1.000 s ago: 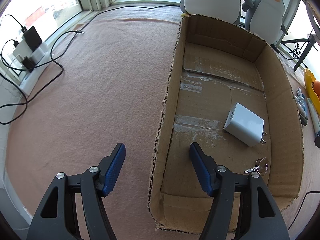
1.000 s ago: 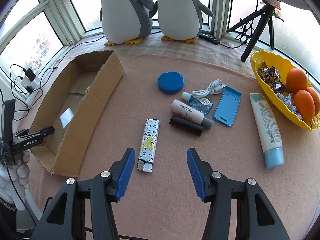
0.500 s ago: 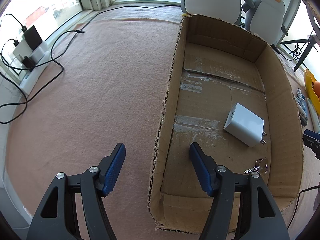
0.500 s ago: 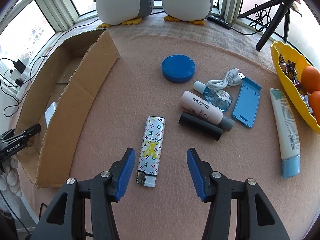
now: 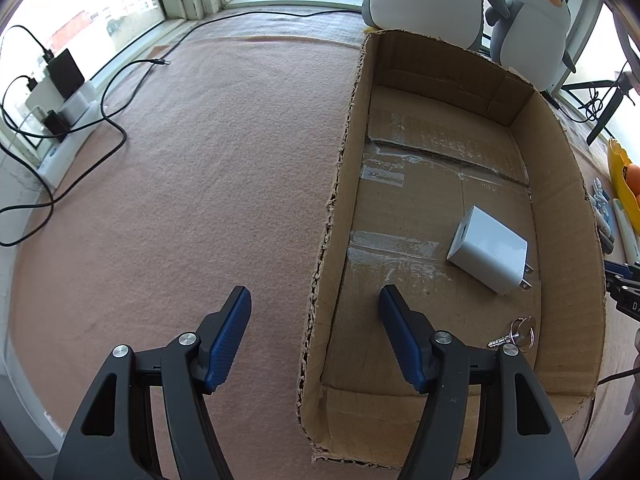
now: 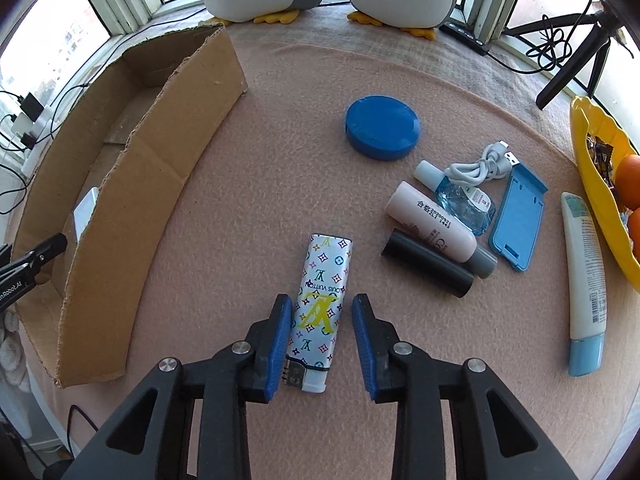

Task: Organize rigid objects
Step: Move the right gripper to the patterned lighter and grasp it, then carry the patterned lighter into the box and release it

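My right gripper (image 6: 322,334) has advanced and lowered toward the pink felt counter (image 6: 248,200). The patterned silver rectangular lighter (image 6: 320,300), previously ahead of my fingers and nearer the left one, now lies between them. The gap between my blue-padded right fingers (image 6: 279,336) has narrowed from wide open to a partial closure around the lighter's lower half; the left pad is just beside its edge, and the right pad stands apart from it. In the left wrist view, the tip of my right gripper (image 5: 624,288) has entered at the right edge, beyond the wall of the brown cardboard box (image 5: 576,208).
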Action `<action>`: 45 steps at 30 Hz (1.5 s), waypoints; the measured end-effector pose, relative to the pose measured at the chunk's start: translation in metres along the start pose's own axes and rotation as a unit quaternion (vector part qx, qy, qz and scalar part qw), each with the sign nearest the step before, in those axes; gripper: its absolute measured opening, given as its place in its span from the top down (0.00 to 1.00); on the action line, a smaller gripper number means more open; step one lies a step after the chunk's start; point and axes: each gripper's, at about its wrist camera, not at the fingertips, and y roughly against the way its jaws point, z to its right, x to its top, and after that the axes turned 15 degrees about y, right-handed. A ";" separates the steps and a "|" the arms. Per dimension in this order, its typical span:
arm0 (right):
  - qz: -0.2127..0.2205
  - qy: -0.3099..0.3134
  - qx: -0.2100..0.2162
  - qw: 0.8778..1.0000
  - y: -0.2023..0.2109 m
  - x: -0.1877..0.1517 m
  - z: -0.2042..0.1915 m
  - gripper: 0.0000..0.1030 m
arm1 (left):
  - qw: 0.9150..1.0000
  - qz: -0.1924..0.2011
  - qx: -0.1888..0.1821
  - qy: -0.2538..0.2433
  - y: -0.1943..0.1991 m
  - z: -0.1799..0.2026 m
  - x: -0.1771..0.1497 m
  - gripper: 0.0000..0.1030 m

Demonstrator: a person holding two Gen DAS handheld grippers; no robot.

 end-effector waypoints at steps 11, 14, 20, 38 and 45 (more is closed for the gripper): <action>0.007 0.005 -0.007 1.000 0.002 -0.006 -0.002 0.80 | 1.000 0.000 -0.001 0.001 0.000 0.000 0.001 0.35; 0.016 0.002 -0.005 1.000 0.008 -0.009 -0.002 0.80 | 1.000 -0.001 0.000 0.000 -0.001 0.000 0.002 0.35; 0.035 0.002 -0.006 0.999 0.026 -0.012 -0.004 0.80 | 1.000 0.000 0.000 0.000 0.000 -0.001 0.002 0.35; 0.115 0.075 0.049 0.989 0.088 0.034 -0.081 0.80 | 1.000 0.000 -0.001 0.001 -0.001 -0.001 0.002 0.35; 0.109 0.104 0.060 0.987 0.073 0.051 -0.116 0.80 | 1.000 -0.001 -0.002 0.001 -0.001 -0.001 0.002 0.36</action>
